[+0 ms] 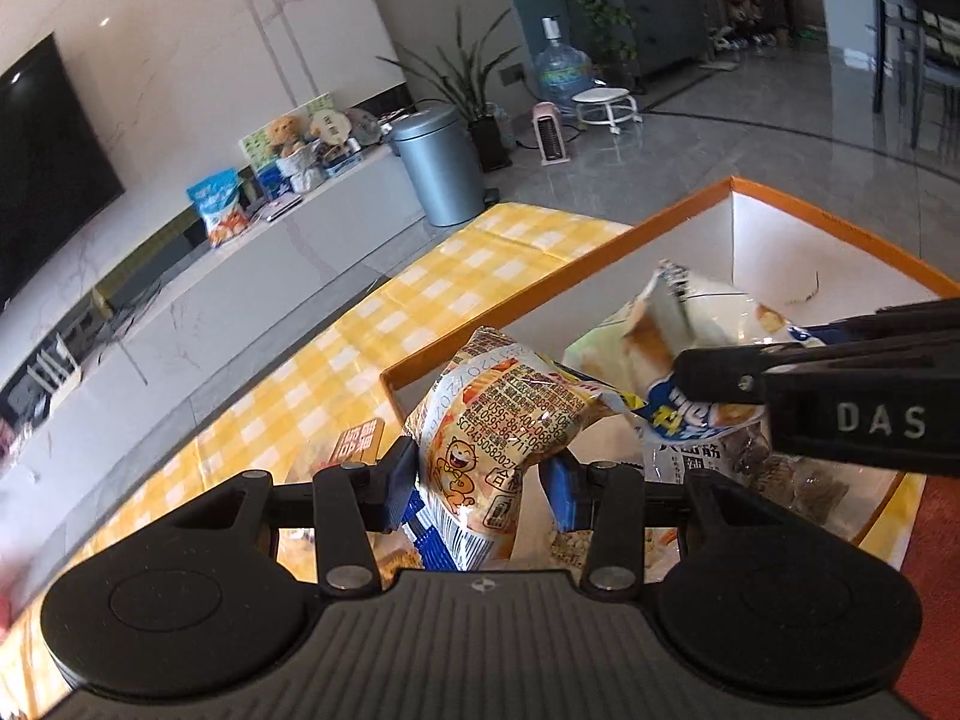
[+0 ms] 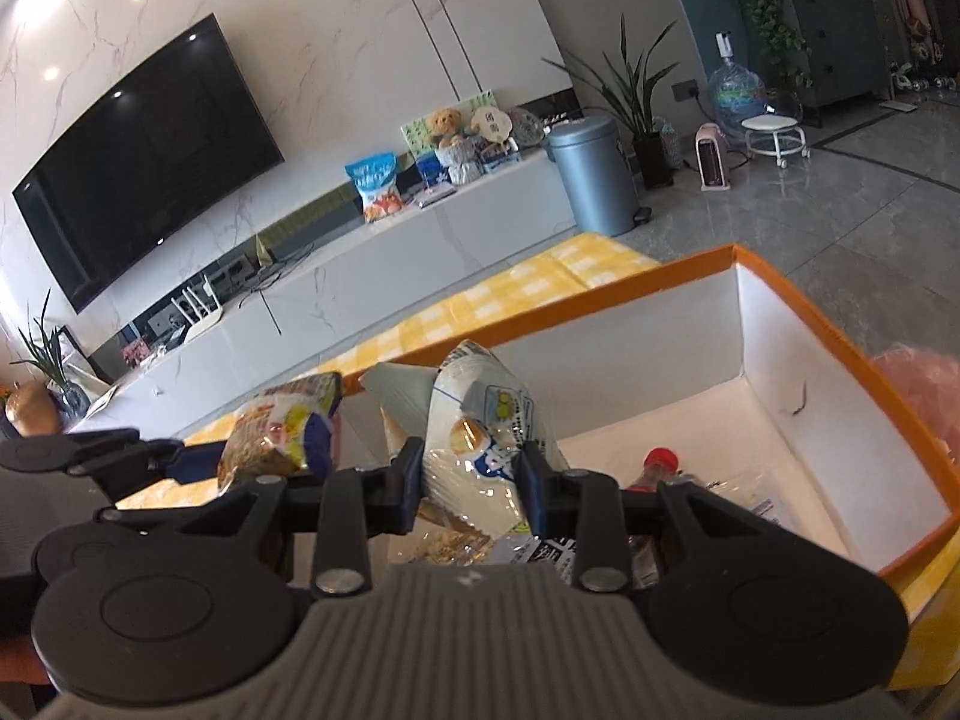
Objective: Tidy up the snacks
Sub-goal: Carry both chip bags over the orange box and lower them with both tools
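While the black television (image 2: 144, 150) fills the upper left of the right wrist view, my left gripper (image 1: 480, 480) at lower centre of its own frame pinches an orange cartoon-cat snack packet (image 1: 498, 414) over the near rim of the orange-edged box (image 1: 798, 210). Right of it, my right gripper (image 2: 471, 480) clamps a white-and-blue snack bag (image 2: 486, 432) above the box's white interior. Lower right, a red-capped bottle (image 2: 660, 462) lies inside the box, on the yellow checked tablecloth (image 1: 336, 360).
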`<state>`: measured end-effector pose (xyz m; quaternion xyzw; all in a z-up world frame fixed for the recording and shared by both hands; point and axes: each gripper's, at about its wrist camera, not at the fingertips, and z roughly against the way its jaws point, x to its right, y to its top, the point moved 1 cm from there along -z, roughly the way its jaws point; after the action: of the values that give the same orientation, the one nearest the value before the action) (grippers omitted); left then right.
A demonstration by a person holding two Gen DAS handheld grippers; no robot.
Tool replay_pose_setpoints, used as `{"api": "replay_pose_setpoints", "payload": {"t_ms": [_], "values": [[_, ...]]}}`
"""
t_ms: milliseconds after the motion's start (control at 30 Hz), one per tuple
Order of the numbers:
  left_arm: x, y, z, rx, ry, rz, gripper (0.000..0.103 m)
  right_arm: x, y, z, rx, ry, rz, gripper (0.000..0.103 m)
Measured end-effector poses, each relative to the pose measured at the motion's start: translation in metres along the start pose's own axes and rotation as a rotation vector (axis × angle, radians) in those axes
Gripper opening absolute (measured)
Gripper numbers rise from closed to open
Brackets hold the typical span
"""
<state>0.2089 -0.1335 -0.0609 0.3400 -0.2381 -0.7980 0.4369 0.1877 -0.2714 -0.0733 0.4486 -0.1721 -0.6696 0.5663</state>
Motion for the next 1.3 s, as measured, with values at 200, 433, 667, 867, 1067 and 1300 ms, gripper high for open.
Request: {"api": "replay_pose_setpoints", "payload": {"t_ms": [200, 433, 667, 867, 1067, 1300], "values": [[0.015, 0.001, -0.012, 0.005, 0.024, -0.109, 0.051, 0.002, -0.001, -0.010, -0.021, -0.042, 0.012, 0.032], [0.029, 0.007, -0.017, 0.038, -0.027, -0.162, 0.050, 0.011, -0.001, -0.017, -0.036, -0.077, -0.004, 0.032], [0.028, 0.002, -0.043, -0.063, -0.028, -0.153, 0.051, 0.008, -0.003, -0.024, -0.065, -0.074, 0.000, 0.032], [0.025, -0.005, -0.045, -0.074, -0.039, -0.150, 0.058, 0.003, -0.005, -0.032, -0.079, -0.075, 0.023, 0.033], [0.025, -0.008, -0.041, -0.059, -0.041, -0.170, 0.066, -0.003, -0.007, -0.038, -0.103, -0.070, 0.037, 0.036], [0.022, -0.007, -0.019, -0.003, -0.032, -0.167, 0.077, -0.006, -0.005, -0.032, -0.082, -0.091, 0.021, 0.053]]}}
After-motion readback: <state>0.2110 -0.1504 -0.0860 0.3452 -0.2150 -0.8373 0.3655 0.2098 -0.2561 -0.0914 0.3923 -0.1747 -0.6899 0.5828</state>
